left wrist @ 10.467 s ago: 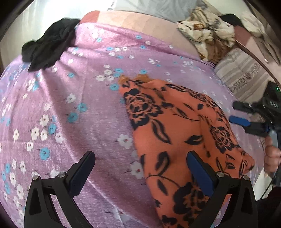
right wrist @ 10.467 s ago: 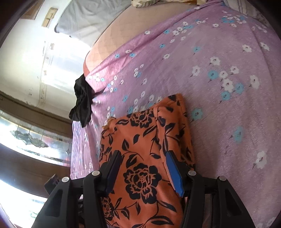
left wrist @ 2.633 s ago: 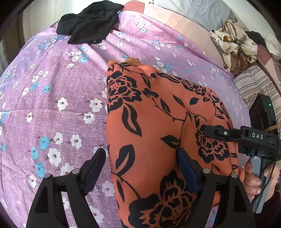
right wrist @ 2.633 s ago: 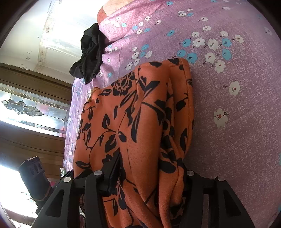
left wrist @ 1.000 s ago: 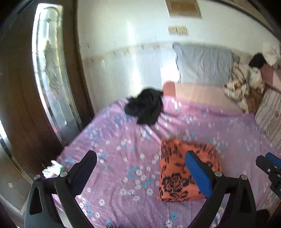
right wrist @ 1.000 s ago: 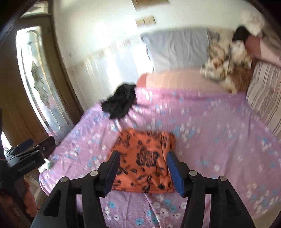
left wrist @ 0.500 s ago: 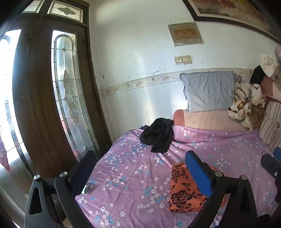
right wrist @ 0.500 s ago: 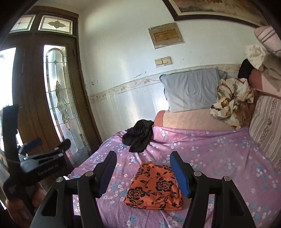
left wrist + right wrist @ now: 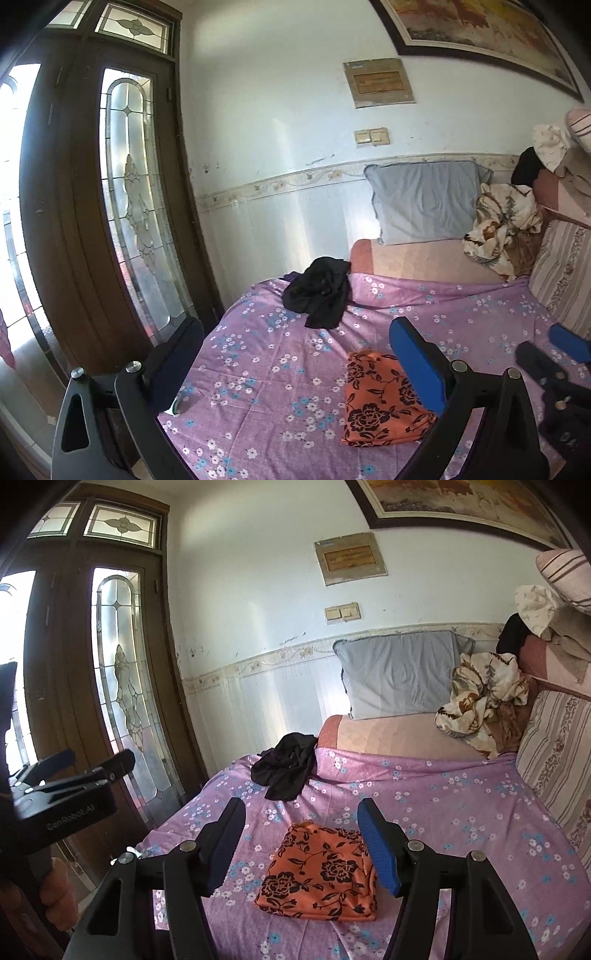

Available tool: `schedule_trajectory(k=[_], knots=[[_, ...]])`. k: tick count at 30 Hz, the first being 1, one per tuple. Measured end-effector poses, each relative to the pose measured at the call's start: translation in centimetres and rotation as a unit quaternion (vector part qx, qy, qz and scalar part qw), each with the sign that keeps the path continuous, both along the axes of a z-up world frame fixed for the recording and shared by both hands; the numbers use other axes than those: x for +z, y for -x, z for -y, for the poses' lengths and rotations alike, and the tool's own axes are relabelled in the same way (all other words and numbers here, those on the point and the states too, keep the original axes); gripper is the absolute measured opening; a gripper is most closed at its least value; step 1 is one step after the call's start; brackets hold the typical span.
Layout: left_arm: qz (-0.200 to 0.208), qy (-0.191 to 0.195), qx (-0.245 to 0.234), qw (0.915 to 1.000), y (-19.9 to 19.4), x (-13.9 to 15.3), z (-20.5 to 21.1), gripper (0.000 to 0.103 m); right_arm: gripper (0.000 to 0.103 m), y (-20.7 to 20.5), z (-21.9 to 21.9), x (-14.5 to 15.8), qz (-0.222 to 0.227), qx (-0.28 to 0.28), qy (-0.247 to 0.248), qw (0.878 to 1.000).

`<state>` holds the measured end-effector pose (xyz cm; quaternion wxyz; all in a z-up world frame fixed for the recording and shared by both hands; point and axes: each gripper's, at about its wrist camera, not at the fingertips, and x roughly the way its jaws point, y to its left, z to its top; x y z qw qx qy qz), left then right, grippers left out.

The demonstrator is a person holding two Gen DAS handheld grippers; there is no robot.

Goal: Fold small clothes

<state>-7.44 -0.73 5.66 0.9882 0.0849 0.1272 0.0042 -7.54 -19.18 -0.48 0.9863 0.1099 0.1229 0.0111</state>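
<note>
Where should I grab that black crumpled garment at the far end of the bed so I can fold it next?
Probably the tail of the black garment that hangs nearest you, on the purple floral sheet. It's the one loose edge sticking out of the bunched heap, so come in low from the near side and pinch it. Both the right tool and left tool are open and empty.

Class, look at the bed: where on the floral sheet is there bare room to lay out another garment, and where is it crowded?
Bare sheet lies right of the folded orange cloth, up to the striped cushion. A smaller patch lies between it and the black garment. The far right corner is crowded with crumpled cream cloth.
</note>
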Motion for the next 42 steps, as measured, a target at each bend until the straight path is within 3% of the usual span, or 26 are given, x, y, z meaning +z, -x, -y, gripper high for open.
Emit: schedule_trajectory(k=[12,19,29,42], knots=[[0.014,0.006,-0.021,0.9997,2.3,1.1,-0.3,0.101,0.067,1.0,-1.3,0.4,0.003,-0.003,0.017,1.0],[0.031,0.01,-0.027,0.9991,3.7,2.6,-0.5,0.101,0.067,2.9,-1.7,1.9,0.029,-0.023,0.034,0.999],[0.05,0.007,-0.01,0.9987,4.7,4.8,-0.6,0.101,0.067,4.0,-0.4,3.9,0.06,-0.021,-0.009,0.998],[0.001,0.005,-0.022,0.9997,1.0,3.0,0.3,0.101,0.072,1.6,0.7,2.5,0.031,-0.014,-0.036,0.999]])
